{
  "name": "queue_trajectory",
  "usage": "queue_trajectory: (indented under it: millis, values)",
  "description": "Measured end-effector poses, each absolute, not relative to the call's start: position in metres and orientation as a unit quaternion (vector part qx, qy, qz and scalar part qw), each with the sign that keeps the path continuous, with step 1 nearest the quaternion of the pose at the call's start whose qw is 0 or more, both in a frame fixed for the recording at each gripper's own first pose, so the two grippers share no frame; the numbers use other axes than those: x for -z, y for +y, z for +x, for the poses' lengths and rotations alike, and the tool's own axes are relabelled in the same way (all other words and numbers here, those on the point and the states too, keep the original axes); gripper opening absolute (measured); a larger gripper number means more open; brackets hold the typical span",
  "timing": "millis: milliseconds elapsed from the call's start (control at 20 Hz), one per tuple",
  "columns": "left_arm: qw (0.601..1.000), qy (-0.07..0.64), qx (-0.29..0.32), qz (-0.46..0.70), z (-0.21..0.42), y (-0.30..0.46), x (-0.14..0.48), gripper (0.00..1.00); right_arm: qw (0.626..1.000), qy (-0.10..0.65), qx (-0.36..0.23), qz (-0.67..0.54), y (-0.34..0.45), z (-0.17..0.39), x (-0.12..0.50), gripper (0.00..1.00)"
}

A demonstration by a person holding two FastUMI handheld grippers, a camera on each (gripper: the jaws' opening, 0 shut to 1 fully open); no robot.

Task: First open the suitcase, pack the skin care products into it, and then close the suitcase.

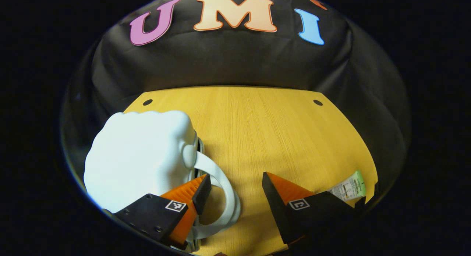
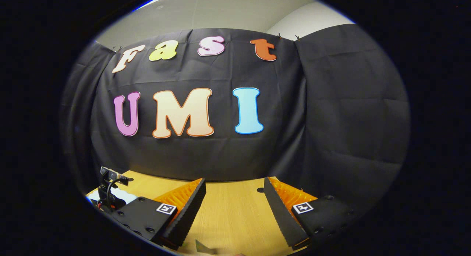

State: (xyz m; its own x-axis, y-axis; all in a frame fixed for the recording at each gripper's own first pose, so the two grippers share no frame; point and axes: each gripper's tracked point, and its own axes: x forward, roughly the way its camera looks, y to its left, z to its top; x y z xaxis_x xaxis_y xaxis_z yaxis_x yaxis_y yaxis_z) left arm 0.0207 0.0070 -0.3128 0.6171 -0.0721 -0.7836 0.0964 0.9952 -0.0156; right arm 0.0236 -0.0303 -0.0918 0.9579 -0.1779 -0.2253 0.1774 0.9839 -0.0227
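Both tongs are held spread, nothing gripped, over the wooden worktop (image 1: 254, 131).

In the left gripper view the white suitcase (image 1: 140, 156) is seen closed at the lower left of the frame, its handle (image 1: 224, 189) looped just beside the left tongs (image 1: 235, 184); a skin care tube (image 1: 351, 188) is seen at the lower right. The right tongs (image 2: 234, 191) are seen at the bottom centre of the right gripper view.
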Motion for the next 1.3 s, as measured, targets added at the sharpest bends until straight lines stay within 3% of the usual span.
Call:
queue_trajectory:
  millis: [300,400,450,550,850,1150,1300]
  values:
    - [0.859,0.511,0.027,0.013,0.008,0.006,0.341,0.84,0.990,0.110,0.091,-0.001,-0.038,0.026,0.092,0.99]
    - [0.848,0.530,0.024,-0.001,0.002,0.006,0.346,0.76,0.990,0.104,0.092,-0.002,-0.042,0.025,0.089,0.99]
    - [0.848,0.530,0.021,-0.001,0.000,0.009,0.345,0.63,0.990,0.101,0.093,-0.004,-0.044,0.025,0.089,0.99]
    - [0.850,0.526,0.017,0.010,0.003,0.016,0.337,0.10,0.991,0.097,0.091,-0.006,-0.045,0.025,0.087,0.99]
    - [0.852,0.521,0.043,-0.007,0.008,0.006,0.300,0.02,0.995,0.070,0.063,0.012,-0.034,0.026,0.081,1.00]
    - [0.886,0.464,0.026,0.004,0.020,0.006,0.230,0.01,0.996,0.079,-0.003,0.038,-0.014,0.026,0.094,0.99]
    - [0.906,0.422,0.023,-0.012,0.018,0.023,0.184,0.01,0.996,0.082,0.001,0.037,-0.009,0.031,0.096,0.99]
